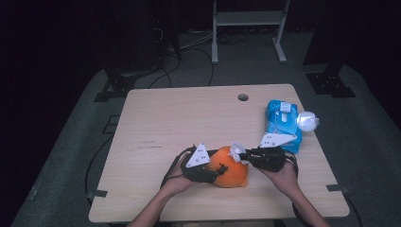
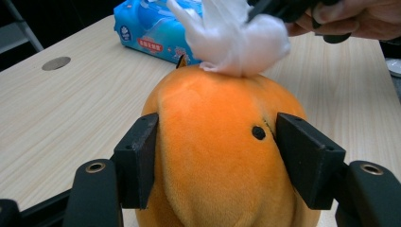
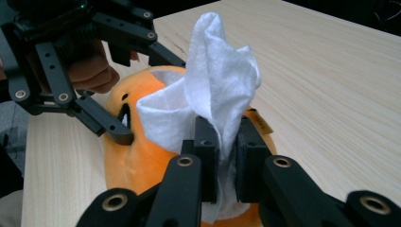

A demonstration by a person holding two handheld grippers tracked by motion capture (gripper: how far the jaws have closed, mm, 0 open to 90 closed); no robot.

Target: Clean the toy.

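Note:
An orange plush toy (image 1: 230, 169) lies near the table's front edge, with a small black eye showing in the left gripper view (image 2: 222, 142). My left gripper (image 2: 217, 161) is shut on it, one pad pressed into each flank, and it comes in from the left in the high view (image 1: 213, 173). My right gripper (image 3: 228, 156) is shut on a crumpled white wipe (image 3: 213, 80). The wipe rests on top of the plush (image 3: 137, 156), and it shows again in the high view (image 1: 237, 151) and the left gripper view (image 2: 236, 38).
A blue pack of wipes (image 1: 282, 120) lies at the table's right side, with a white round object (image 1: 307, 121) beside it at the edge. A cable hole (image 1: 243, 97) sits near the far edge. A metal stand (image 1: 248, 28) is on the floor beyond the table.

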